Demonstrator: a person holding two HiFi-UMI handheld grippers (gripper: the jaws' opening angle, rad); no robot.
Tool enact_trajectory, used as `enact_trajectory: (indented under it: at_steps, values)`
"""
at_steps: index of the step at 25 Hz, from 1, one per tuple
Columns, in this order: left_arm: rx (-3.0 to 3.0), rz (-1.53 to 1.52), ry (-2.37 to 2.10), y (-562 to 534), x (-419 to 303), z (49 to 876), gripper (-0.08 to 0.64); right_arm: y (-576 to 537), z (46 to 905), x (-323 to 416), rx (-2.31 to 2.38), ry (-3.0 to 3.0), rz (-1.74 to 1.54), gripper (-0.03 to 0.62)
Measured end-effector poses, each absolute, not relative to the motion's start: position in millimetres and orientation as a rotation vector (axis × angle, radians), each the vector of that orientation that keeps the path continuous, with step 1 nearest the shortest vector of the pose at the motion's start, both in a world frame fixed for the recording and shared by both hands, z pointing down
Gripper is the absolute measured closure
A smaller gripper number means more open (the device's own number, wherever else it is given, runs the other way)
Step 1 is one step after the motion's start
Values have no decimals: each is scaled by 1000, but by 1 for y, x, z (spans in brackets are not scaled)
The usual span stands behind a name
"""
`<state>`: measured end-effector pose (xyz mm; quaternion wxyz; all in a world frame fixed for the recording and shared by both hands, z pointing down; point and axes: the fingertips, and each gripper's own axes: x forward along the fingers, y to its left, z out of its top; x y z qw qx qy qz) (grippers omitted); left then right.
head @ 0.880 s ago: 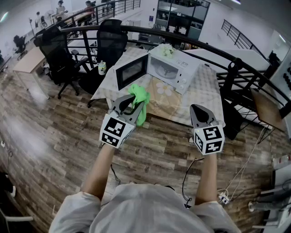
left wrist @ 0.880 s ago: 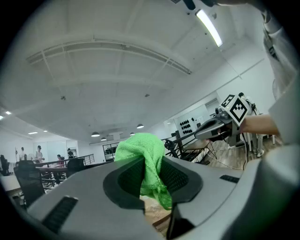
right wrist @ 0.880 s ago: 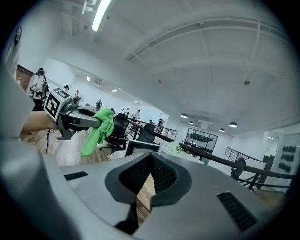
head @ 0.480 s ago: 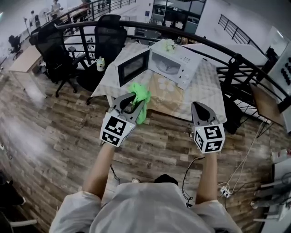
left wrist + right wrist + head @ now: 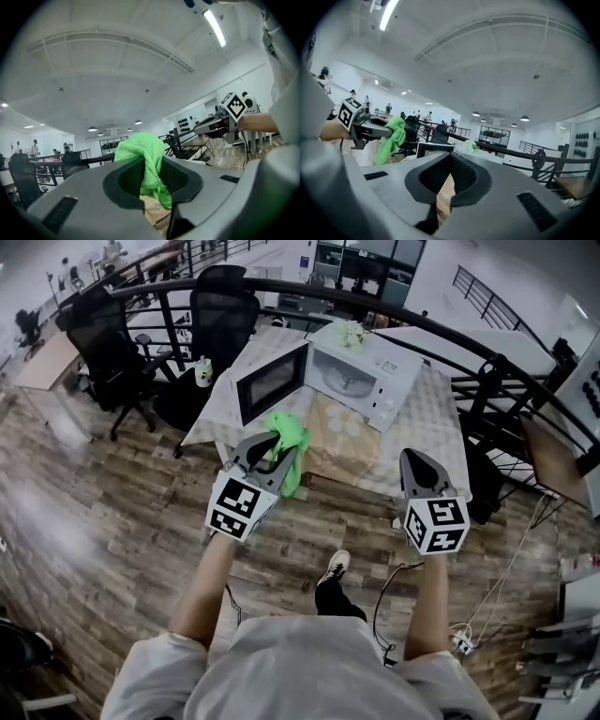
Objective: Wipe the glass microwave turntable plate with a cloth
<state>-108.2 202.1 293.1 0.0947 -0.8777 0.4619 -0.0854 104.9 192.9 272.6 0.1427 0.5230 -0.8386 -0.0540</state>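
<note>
A white microwave (image 5: 352, 379) stands on a cloth-covered table (image 5: 422, 442) with its door (image 5: 272, 382) swung open to the left. The glass turntable plate (image 5: 345, 382) lies inside its cavity. My left gripper (image 5: 278, 444) is shut on a bright green cloth (image 5: 286, 448), which hangs from the jaws in front of the table's near edge; in the left gripper view the cloth (image 5: 145, 164) bulges between the pads. My right gripper (image 5: 415, 465) is shut with nothing in it, held short of the table at the right. Both grippers are well apart from the microwave.
Black office chairs (image 5: 223, 317) stand beyond the table's left end, with a small bottle (image 5: 201, 372) near them. A curved black railing (image 5: 450, 348) runs behind the table. A cable (image 5: 398, 587) and a power strip (image 5: 461, 641) lie on the wooden floor. The person's shoe (image 5: 334, 568) shows below.
The view has closed in a little on the table and microwave. The person's foot has stepped forward into sight. Both grippers hold the same pose, the left still on the cloth.
</note>
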Motion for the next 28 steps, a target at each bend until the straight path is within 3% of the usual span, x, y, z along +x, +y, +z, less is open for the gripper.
enact_trajectory:
  at_steps: [18,28]
  values:
    - [-2636,-234,1596,-78,-18,303,449,-111,289,189,1348,-2528,-94,578]
    - [-2735,-222,1489,-161,6,341,449,-170,317,185,1249,-2587,32,578]
